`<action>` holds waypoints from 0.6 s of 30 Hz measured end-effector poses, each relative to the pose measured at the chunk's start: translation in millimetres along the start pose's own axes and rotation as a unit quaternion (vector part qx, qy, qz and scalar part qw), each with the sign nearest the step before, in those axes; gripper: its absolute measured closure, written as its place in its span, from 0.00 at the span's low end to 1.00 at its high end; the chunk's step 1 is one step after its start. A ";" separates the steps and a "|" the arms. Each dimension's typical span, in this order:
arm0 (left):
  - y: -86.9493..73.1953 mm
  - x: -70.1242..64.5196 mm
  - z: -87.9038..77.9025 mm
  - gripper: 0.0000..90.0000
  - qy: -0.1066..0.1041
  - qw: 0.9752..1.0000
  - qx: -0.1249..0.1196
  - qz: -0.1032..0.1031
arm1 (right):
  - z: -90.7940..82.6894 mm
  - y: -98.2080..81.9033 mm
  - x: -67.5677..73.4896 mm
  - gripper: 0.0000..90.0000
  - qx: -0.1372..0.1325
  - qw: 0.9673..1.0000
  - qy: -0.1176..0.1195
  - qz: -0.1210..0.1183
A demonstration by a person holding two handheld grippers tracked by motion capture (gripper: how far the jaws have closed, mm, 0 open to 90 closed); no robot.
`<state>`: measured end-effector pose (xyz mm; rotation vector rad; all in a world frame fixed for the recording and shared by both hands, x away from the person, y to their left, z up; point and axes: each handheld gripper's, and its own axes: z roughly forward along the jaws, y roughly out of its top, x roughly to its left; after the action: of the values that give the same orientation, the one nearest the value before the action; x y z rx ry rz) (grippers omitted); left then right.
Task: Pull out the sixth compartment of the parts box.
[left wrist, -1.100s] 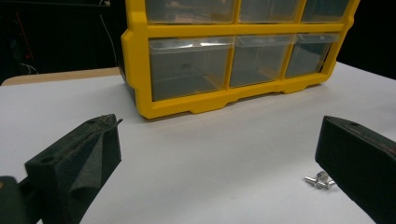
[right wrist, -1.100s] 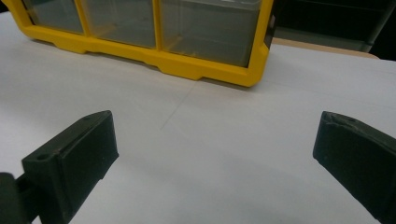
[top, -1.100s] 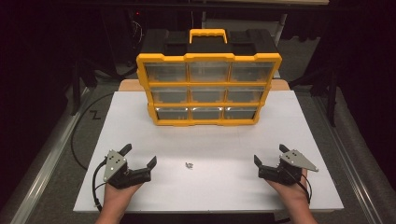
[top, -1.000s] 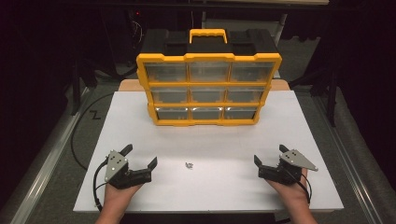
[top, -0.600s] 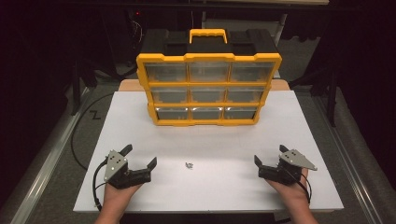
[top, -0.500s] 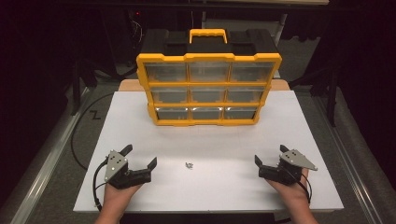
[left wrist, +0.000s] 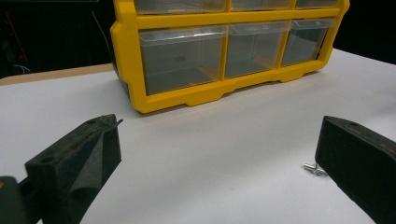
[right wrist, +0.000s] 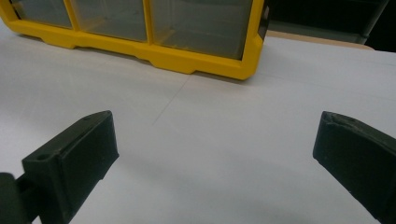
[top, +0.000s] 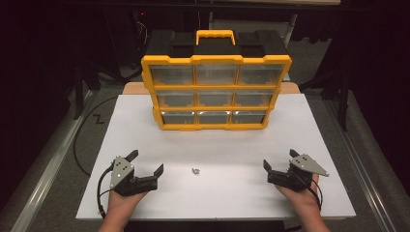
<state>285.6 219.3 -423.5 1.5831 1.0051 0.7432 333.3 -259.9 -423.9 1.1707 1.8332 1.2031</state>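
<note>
A yellow and black drawer cabinet [top: 215,87] with clear drawers in three rows stands at the back middle of the white table [top: 309,135]. A small metal screw piece [top: 196,171] lies on the table in front of it. My left gripper [top: 146,162] rests open near the front left, just left of the screw piece. In the left gripper view the screw piece [left wrist: 314,169] lies beside the right jaw, with the cabinet [left wrist: 205,95] beyond my left gripper [left wrist: 218,126]. My right gripper [top: 279,158] rests open at the front right, with nothing between its jaws; the cabinet's corner [right wrist: 201,60] lies ahead of it.
A black cable [top: 80,145] loops off the table's left side. A metal rail [top: 43,179] runs along the left edge. Bare white surface lies between the two grippers and the cabinet.
</note>
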 end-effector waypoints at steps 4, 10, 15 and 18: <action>0.1 -0.1 -0.5 0.01 -0.002 1.000 -0.002 0.001 | -0.7 2.3 1.6 0.01 -0.005 1.000 -0.001 0.004; -0.3 0.0 -0.1 0.01 -0.002 1.000 -0.002 0.000 | 0.1 5.6 6.6 0.01 -0.010 1.000 -0.003 -0.005; -1.2 -0.3 1.1 0.01 -0.001 1.000 0.002 0.003 | 6.1 12.1 10.4 0.01 -0.015 1.000 -0.004 -0.018; -1.5 -0.3 1.5 0.01 -0.002 1.000 0.003 0.004 | 10.7 15.8 11.1 0.01 -0.016 1.000 -0.002 -0.021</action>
<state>286.4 218.5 -425.3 1.5942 1.0002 0.7418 343.4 -243.1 -413.7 1.1100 1.8217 1.2010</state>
